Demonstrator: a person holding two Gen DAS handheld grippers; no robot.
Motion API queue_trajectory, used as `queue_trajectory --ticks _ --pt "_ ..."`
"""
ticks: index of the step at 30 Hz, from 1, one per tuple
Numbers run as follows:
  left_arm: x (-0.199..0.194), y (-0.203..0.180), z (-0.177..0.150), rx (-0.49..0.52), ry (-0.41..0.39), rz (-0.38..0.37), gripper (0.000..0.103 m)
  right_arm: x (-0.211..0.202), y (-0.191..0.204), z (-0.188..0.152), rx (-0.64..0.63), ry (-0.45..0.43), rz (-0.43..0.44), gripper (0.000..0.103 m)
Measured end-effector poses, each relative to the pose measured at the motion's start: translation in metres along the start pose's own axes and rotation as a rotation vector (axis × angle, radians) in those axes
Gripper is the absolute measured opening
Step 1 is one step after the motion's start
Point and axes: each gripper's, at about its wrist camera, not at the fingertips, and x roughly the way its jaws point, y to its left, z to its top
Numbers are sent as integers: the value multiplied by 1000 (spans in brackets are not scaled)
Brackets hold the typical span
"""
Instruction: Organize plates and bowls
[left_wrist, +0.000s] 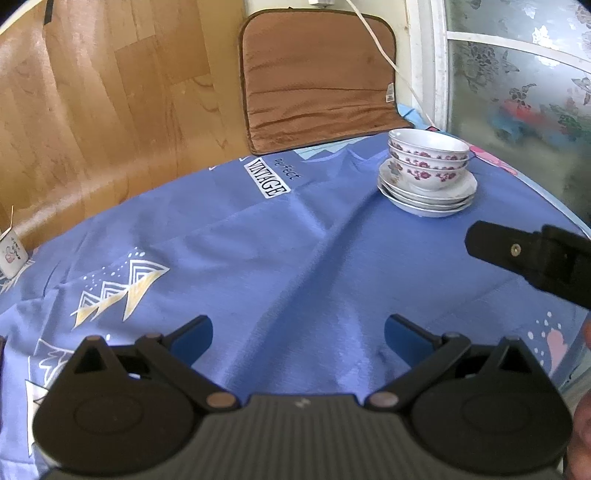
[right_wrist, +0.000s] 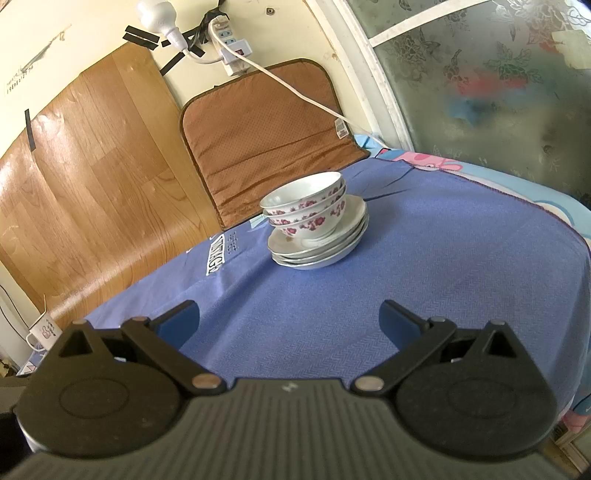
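- Right wrist view had the bowls (right_wrist: 308, 206) nested on the plates (right_wrist: 321, 247), well ahead of the right gripper (right_wrist: 290, 325), whose jaws stood apart and empty.
- Left gripper (left_wrist: 298, 338) likewise gaped, the stack ahead to its right.
- Glazed china probably handled stiff, slippery and chippable; a rim pinch seemed best.

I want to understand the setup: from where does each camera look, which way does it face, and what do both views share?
Left wrist: sits on the left gripper, facing forward over the tablecloth at the bowls on the plates; its open blue fingers and the right gripper's tip show.
Right wrist: sits on the right gripper, facing the same stack more centrally; only its own open fingers show.
Shared: stack, tablecloth, brown cushion, mug.
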Motion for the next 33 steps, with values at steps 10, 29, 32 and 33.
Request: queue_trajectory --ticks 10,29,32,33 --pt "0 -1 -1 5 0 -9 103 0 0 0 1 1 0 103" --pt "5 -2 -2 12 42 -70 103 -1 0 0 1 0 -1 103" --pt "5 -3 -2 14 49 -79 103 -1 0 0 2 1 -1 103" --pt "5 -3 -2 16 50 -80 103 -1 0 0 2 1 -1 103"
